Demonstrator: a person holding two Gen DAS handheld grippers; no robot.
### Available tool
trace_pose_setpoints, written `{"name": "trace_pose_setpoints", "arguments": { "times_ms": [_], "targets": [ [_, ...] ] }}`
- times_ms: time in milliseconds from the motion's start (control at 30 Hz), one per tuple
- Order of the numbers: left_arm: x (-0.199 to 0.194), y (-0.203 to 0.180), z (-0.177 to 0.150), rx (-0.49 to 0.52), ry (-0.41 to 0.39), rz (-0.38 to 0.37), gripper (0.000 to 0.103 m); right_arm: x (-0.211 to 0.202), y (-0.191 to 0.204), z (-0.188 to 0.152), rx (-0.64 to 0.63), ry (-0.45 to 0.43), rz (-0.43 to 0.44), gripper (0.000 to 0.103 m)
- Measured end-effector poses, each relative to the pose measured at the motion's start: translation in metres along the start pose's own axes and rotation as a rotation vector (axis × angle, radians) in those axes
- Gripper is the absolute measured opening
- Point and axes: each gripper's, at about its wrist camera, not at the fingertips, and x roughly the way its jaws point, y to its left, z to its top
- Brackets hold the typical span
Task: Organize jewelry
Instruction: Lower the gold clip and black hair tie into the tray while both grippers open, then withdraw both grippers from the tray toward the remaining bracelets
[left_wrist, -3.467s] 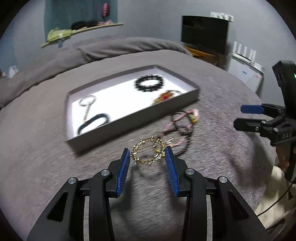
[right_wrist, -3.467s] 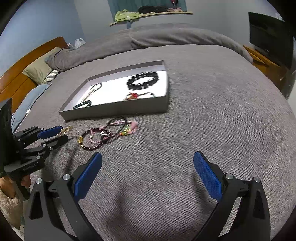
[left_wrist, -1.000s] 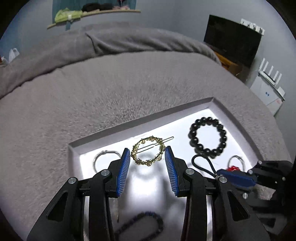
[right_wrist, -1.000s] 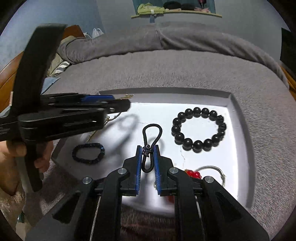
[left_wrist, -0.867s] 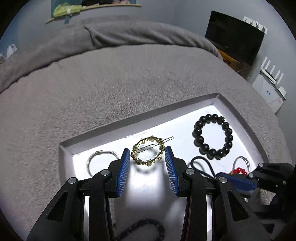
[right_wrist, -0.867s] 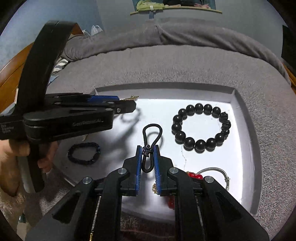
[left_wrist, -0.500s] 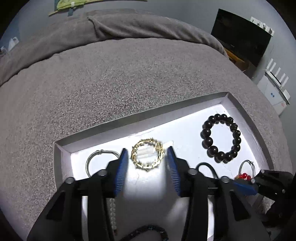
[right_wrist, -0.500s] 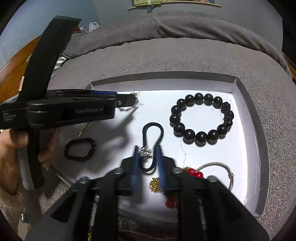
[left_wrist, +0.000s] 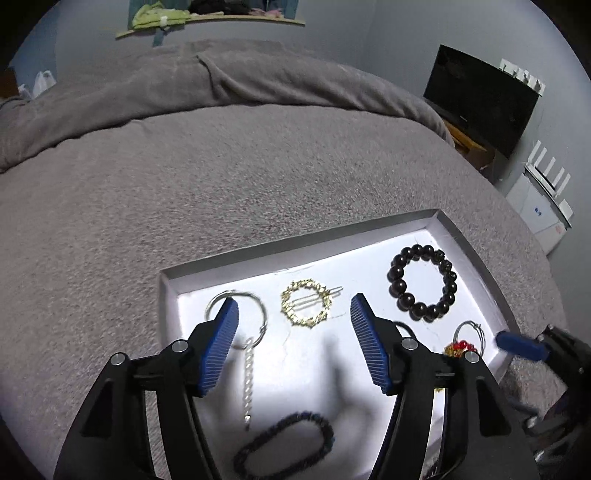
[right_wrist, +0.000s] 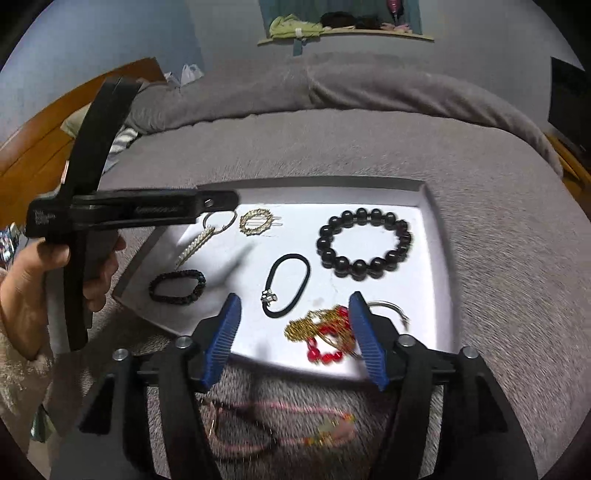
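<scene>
A grey tray with a white floor lies on the grey bed. On its floor rest a gold ring hair clip, a black cord loop, a black bead bracelet, a silver ring with a pearl chain, a dark braided band and red and gold beads. My left gripper hangs above the clip, its jaws opening, nothing between them. My right gripper is above the tray's near edge, jaws opening, empty, the cord loop just beyond.
A pink and dark cord bundle lies on the blanket outside the tray's near wall. A person's hand holds the left gripper's handle. A dark TV and white boxes stand to the right, a shelf on the far wall.
Both grippers opened. The gold clip dropped from the left jaws onto the tray floor; the black cord loop left the right jaws and lies in the tray. Both grippers drew back a little.
</scene>
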Motion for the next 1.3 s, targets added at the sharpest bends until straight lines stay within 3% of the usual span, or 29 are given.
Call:
{"name": "trace_pose_setpoints", "arguments": {
  "times_ms": [133, 367, 700, 867, 1300],
  "targets": [
    [-0.025, 0.000, -0.008, 0.010, -0.045, 0.041, 0.075, -0.023, -0.007, -0.004, 0.007, -0.042, -0.033, 0.073],
    [-0.079, 0.004, -0.032, 0.007, -0.140, 0.099, 0.083, -0.061, -0.017, -0.015, 0.021, -0.102, -0.076, 0.088],
    [-0.127, 0.001, -0.074, 0.003, -0.183, 0.121, 0.089, -0.096, -0.033, -0.032, 0.066, -0.151, -0.118, 0.096],
    [-0.137, -0.007, -0.101, 0.000, -0.175, 0.104, 0.089, -0.098, -0.038, -0.046, 0.079, -0.134, -0.132, 0.096],
    [-0.118, -0.036, -0.144, 0.048, -0.106, 0.093, 0.089, -0.094, -0.044, -0.071, 0.080, -0.083, -0.137, 0.096]
  ]
}}
